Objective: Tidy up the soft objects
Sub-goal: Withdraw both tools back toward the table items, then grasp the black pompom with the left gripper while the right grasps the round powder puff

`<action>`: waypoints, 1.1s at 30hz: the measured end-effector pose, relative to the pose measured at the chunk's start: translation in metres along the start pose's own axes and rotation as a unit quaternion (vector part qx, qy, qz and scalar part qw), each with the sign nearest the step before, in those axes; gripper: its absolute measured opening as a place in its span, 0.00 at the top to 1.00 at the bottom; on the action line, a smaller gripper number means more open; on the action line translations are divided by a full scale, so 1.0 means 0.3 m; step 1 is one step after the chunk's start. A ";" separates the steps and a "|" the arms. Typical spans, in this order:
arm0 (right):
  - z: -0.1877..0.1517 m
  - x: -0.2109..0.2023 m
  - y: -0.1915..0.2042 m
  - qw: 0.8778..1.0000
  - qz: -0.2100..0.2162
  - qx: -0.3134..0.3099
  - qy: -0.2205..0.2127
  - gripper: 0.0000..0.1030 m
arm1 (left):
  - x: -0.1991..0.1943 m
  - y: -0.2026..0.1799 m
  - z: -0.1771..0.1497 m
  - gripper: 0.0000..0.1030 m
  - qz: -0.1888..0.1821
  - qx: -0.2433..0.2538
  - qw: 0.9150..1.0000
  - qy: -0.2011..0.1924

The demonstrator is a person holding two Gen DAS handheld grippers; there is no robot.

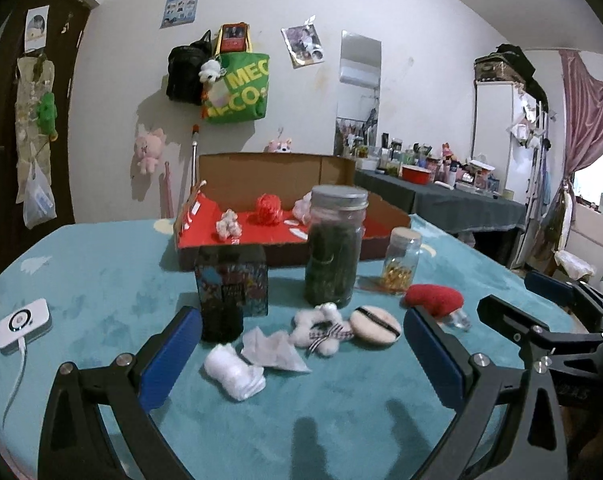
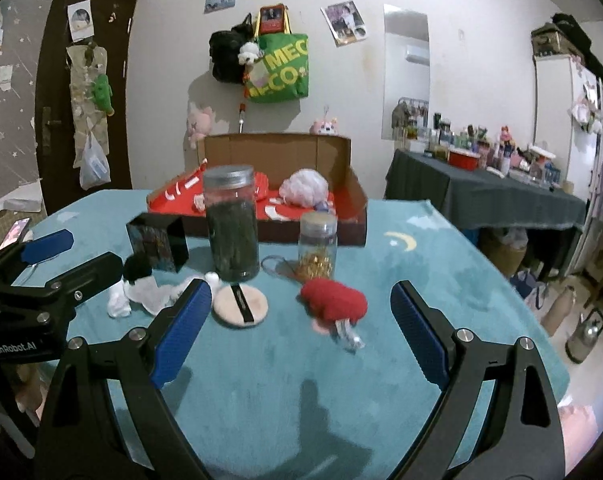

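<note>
My left gripper (image 1: 301,344) is open and empty above the teal table, with a white rolled cloth (image 1: 234,375), a crumpled tissue (image 1: 275,350), a small white plush with a checked bow (image 1: 321,330) and a round powder puff (image 1: 375,326) lying between its fingers. My right gripper (image 2: 301,320) is open and empty, with a red knitted heart (image 2: 333,300) between its fingers and the powder puff (image 2: 241,304) at its left finger. The cardboard box with a red floor (image 1: 285,232) behind holds a red yarn ball (image 1: 267,208) and small white plush pieces (image 1: 229,224).
A tall jar of dark leaves (image 1: 335,248), a small jar of gold clips (image 1: 401,260) and a dark printed tin (image 1: 231,280) stand between the soft things and the box. A white device with a cable (image 1: 23,326) lies at the left. A black pompom (image 2: 137,268) sits by the tin.
</note>
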State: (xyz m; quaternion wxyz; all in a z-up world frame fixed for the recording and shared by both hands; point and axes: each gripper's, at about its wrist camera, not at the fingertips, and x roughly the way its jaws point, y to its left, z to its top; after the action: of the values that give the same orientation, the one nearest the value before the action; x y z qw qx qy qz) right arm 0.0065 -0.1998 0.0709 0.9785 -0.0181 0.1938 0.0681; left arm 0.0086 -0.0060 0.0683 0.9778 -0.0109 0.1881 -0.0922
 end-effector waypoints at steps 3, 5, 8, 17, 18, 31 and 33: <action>-0.026 0.021 0.002 1.000 -0.004 0.000 0.010 0.11 | 0.017 0.008 -0.021 0.00 0.009 0.002 1.000 0.007; -0.041 0.031 0.003 1.000 -0.007 -0.002 0.015 0.11 | 0.028 0.015 -0.034 0.00 0.012 0.000 1.000 0.013; -0.064 0.053 0.001 1.000 -0.006 0.001 0.027 0.11 | 0.046 0.024 -0.051 0.00 0.015 -0.003 1.000 0.021; -0.108 0.104 -0.007 0.999 -0.006 0.007 0.053 0.11 | 0.091 0.053 -0.079 0.00 0.020 -0.014 0.999 0.044; -0.111 0.108 -0.008 0.998 -0.006 0.008 0.054 0.11 | 0.093 0.055 -0.080 0.00 0.020 -0.015 0.999 0.045; -0.114 0.170 0.013 0.997 0.009 0.005 0.076 0.11 | 0.132 0.127 -0.056 0.00 0.022 -0.035 0.996 0.080; -0.105 0.181 0.018 0.997 0.013 0.004 0.077 0.11 | 0.146 0.141 -0.046 0.00 0.027 -0.035 0.995 0.088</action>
State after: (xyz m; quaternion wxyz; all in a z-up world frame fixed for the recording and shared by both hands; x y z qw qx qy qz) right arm 0.0434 -0.1896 0.0210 0.9597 -0.0174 0.2693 0.0784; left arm 0.0508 0.0277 0.0371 0.9584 -0.0324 0.2771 -0.0600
